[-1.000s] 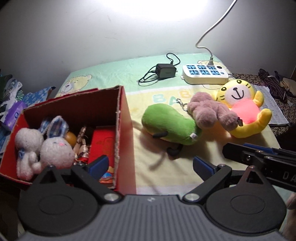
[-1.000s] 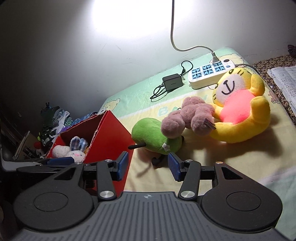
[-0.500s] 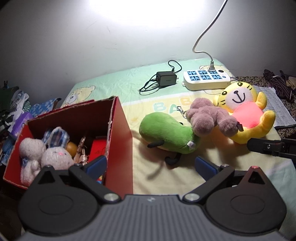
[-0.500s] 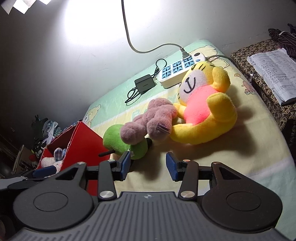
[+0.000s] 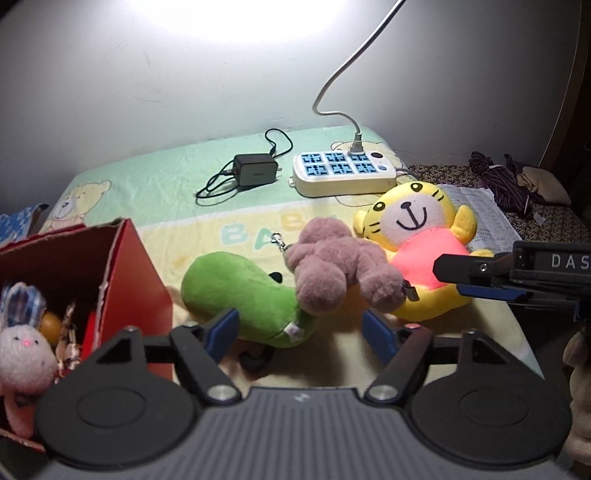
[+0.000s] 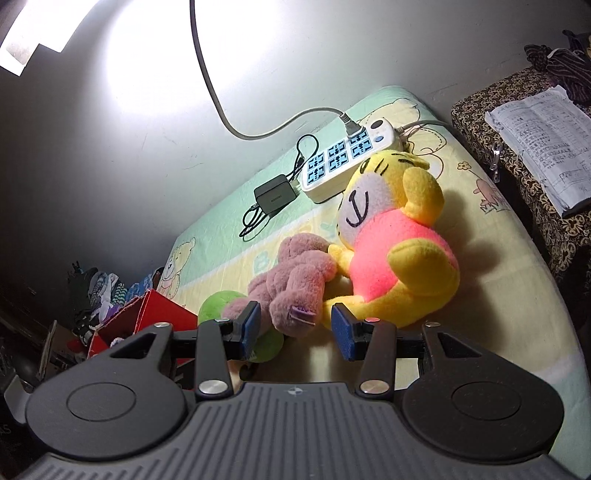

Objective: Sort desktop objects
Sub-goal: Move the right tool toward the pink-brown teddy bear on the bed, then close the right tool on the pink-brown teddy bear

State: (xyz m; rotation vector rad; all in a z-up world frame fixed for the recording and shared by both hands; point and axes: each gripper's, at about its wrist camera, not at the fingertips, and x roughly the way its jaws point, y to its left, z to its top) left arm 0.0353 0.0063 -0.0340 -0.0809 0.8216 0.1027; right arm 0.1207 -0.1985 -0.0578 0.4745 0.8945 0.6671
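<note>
both claws open; right claw (image 6: 294, 330) low by mauve plush (image 6: 291, 278).

- You have one hard light from above; it burns out a white patch on the wall (image 5: 258, 22) in both views.
- Your corners fall off dark.
- The yellow tiger toy (image 6: 399, 258) throws a sharp shadow to its right.
- Fisheye bends the bed edge (image 6: 546, 266); focus is fairly crisp.

The right gripper (image 6: 293, 328) now sits much closer to the toys, its open fingers (image 6: 341, 334) flanking the mauve plush (image 6: 295, 280). The left gripper (image 5: 301, 334) has shifted right, onto the green plush (image 5: 240, 295), and the box (image 5: 125, 280) slides toward the left edge.
</note>
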